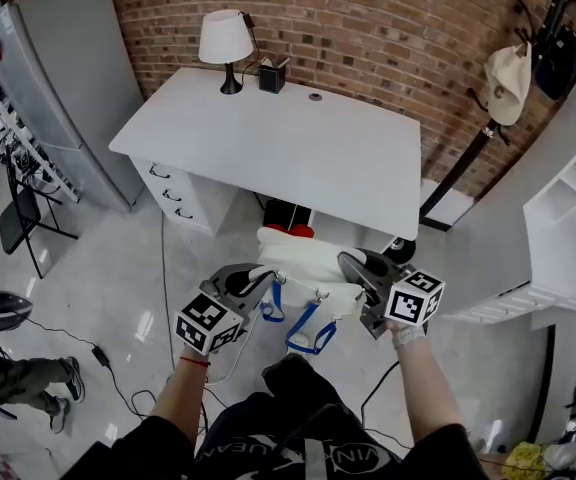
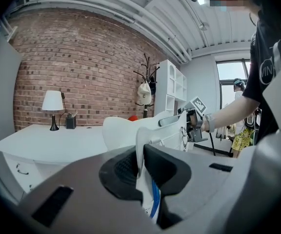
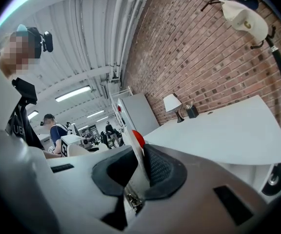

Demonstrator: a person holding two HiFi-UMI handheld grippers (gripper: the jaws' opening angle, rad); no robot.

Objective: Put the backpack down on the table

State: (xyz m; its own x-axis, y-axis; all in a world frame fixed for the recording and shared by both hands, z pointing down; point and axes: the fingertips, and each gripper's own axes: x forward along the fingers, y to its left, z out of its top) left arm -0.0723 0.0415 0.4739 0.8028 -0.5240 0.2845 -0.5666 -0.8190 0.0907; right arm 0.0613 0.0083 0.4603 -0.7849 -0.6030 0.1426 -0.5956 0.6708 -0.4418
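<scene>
A white backpack point(image 1: 303, 264) with blue straps point(image 1: 306, 334) hangs in the air between my two grippers, in front of the white table point(image 1: 278, 143) and below its near edge. My left gripper point(image 1: 251, 280) is shut on the backpack's left side; in the left gripper view the white fabric point(image 2: 141, 147) is pinched between the jaws. My right gripper point(image 1: 358, 266) is shut on the right side, with fabric and a zipper point(image 3: 132, 199) caught between its pads. The straps dangle loose underneath.
On the table's far side stand a white lamp point(image 1: 226, 40), a black pen holder point(image 1: 272, 75) and a small round item point(image 1: 315, 96). Something red point(image 1: 288, 229) sits under the table. A coat rack point(image 1: 513, 73) stands at right, cables point(image 1: 118, 368) lie on the floor, and a black chair point(image 1: 23, 218) at left.
</scene>
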